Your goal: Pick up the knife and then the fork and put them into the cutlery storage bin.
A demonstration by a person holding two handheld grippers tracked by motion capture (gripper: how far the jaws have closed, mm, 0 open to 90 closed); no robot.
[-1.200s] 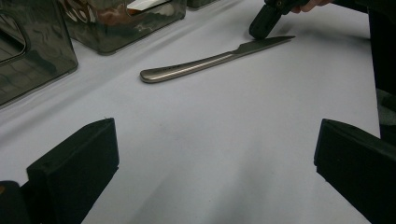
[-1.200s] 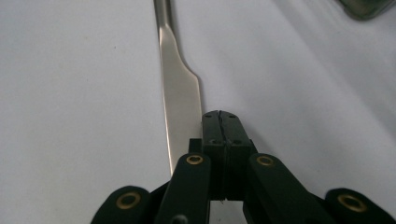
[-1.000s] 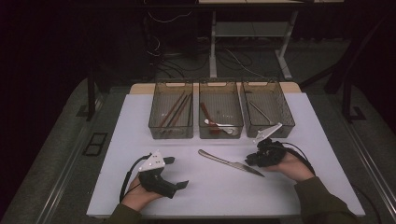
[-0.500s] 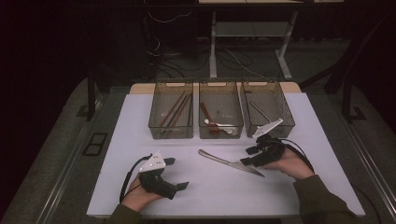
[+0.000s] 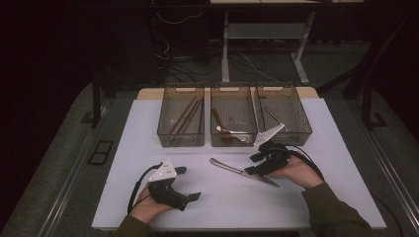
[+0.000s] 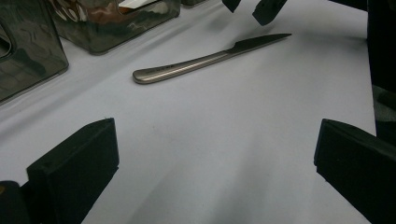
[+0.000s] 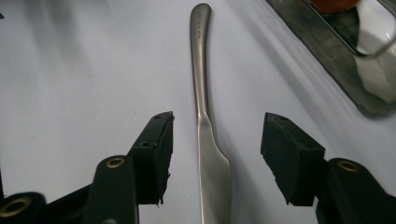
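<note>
A metal table knife [image 5: 232,168] lies flat on the white table top, handle toward the left, blade toward my right hand. My right gripper [image 5: 251,165] hovers low over the blade end. Its jaws have just been opening and now stand apart on either side of the knife [image 7: 201,84], with neither pad touching it. In its own view the right gripper [image 7: 217,140] straddles the start of the blade. My left gripper [image 5: 188,183] rests near the front left, open wide and holding nothing. From the left gripper [image 6: 215,158] the knife [image 6: 196,63] lies ahead.
Three smoky clear bins stand in a row at the back: the left bin [image 5: 181,140] holds brown sticks, the middle bin [image 5: 232,143] a white spoon and a reddish utensil, the right bin [image 5: 284,89] metal cutlery. The white table top [image 5: 123,148] ends close to my forearms.
My right gripper's jaws have spread apart and the hand has lifted slightly from the knife. The knife has stayed where it lay. The left gripper has not moved.
</note>
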